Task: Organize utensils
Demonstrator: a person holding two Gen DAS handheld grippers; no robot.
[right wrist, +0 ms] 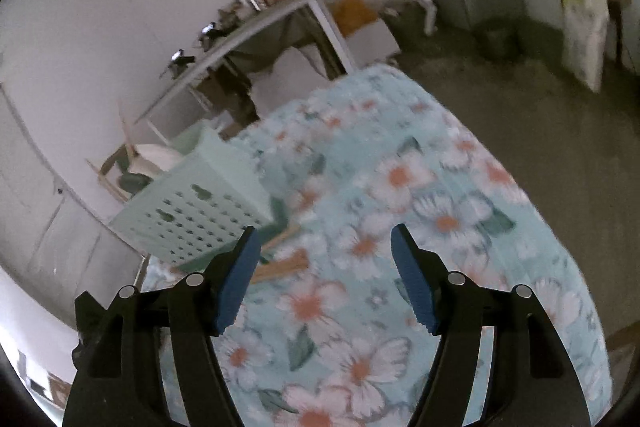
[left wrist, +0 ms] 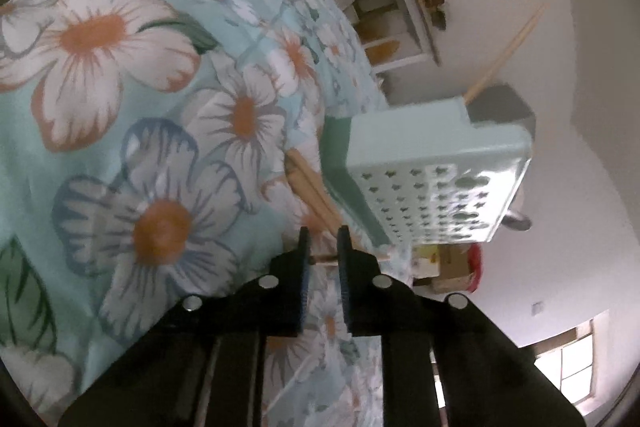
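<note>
Left tongs [left wrist: 323,239] look pinched shut on a thin wooden chopstick [left wrist: 325,259], though motion blur makes contact hard to confirm. Right tongs [right wrist: 324,247] hang wide open, nothing in them. More chopsticks [left wrist: 310,183] lie on the floral cloth [left wrist: 120,75], right beside the pale green holder [left wrist: 436,179]. I'd lift slowly and keep the stick level so it doesn't swivel. Two chopsticks [left wrist: 508,51] already poke out of the holder's top.

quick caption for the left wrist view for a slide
Left gripper shut on a chopstick lying on the floral cloth, beside the perforated green utensil holder.
</note>
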